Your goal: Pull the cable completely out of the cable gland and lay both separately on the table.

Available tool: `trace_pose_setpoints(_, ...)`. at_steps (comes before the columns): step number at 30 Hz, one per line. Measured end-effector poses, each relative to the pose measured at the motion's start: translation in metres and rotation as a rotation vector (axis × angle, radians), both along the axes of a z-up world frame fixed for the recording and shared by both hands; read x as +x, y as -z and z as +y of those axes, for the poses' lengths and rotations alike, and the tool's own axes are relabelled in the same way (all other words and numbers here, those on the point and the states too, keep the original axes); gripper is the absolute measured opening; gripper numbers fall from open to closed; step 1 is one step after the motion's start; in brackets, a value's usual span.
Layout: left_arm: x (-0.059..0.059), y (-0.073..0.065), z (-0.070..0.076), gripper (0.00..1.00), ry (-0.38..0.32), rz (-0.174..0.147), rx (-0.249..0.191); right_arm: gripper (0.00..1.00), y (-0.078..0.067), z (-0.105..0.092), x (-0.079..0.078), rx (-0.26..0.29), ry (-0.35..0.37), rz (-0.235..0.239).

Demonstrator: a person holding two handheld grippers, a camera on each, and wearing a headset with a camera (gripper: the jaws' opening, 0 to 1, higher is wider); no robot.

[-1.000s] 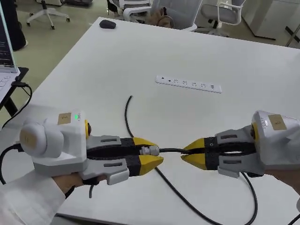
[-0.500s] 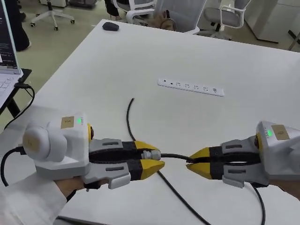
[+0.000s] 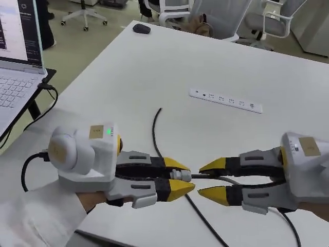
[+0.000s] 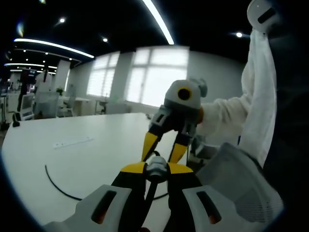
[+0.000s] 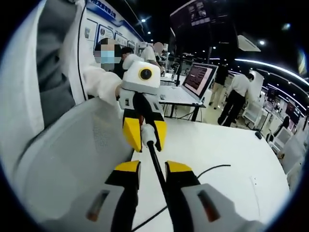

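Note:
A small grey cable gland (image 3: 178,175) sits clamped between the yellow tips of my left gripper (image 3: 188,176), which is shut on it just above the white table (image 3: 128,77). A black cable (image 3: 154,139) comes out of the gland and runs right between the jaws of my right gripper (image 3: 202,180), which stand apart and open around it. Its loose end curves away across the table. In the left gripper view the gland (image 4: 155,164) sits between my jaws, with the right gripper (image 4: 162,151) facing it. In the right gripper view the cable (image 5: 157,166) runs up to the gland (image 5: 147,133).
A white power strip (image 3: 225,100) lies mid-table beyond the grippers. A dark mouse (image 3: 141,28) rests near the far edge. An open laptop (image 3: 15,67) stands off the table to the left, and office chairs (image 3: 216,15) stand behind. People stand in the background (image 5: 236,92).
The right gripper's jaws were shut on the cable and now stand apart around it. The left gripper keeps its hold on the gland. The head camera has shifted.

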State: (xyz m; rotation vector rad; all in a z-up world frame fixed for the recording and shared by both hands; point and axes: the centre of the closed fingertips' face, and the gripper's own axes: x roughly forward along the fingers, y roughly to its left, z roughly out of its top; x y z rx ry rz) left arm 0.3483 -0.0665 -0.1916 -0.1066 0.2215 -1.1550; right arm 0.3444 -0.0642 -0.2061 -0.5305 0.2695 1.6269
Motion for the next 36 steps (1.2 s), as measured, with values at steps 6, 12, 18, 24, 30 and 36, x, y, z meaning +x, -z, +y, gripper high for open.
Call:
trace_pose_setpoints(6, -0.002, 0.001, -0.002, 0.17, 0.011, 0.002, 0.006, 0.06, 0.007, 0.007, 0.002, -0.026, -0.031, -0.021)
trace_pose_setpoints(12, -0.004, 0.001, -0.003, 0.17, 0.020, 0.002, -0.001, 0.02, 0.008, 0.002, -0.004, -0.016, -0.052, -0.030)
trace_pose_setpoints(18, -0.003, -0.001, -0.002, 0.17, 0.018, 0.011, -0.021, 0.02, 0.004, -0.004, -0.002, 0.005, -0.023, -0.025)
trace_pose_setpoints(24, 0.003, -0.010, 0.004, 0.17, -0.017, 0.025, -0.081, 0.02, -0.006, -0.015, 0.005, 0.061, 0.038, -0.002)
trace_pose_setpoints(30, 0.001, -0.013, 0.002, 0.17, -0.014, 0.015, -0.085, 0.02, -0.011, -0.012, 0.000, 0.061, 0.037, 0.004)
trace_pose_setpoints(36, 0.000, -0.011, 0.000, 0.17, -0.006, 0.016, -0.072, 0.02, -0.008, -0.013, -0.002, 0.077, 0.049, 0.028)
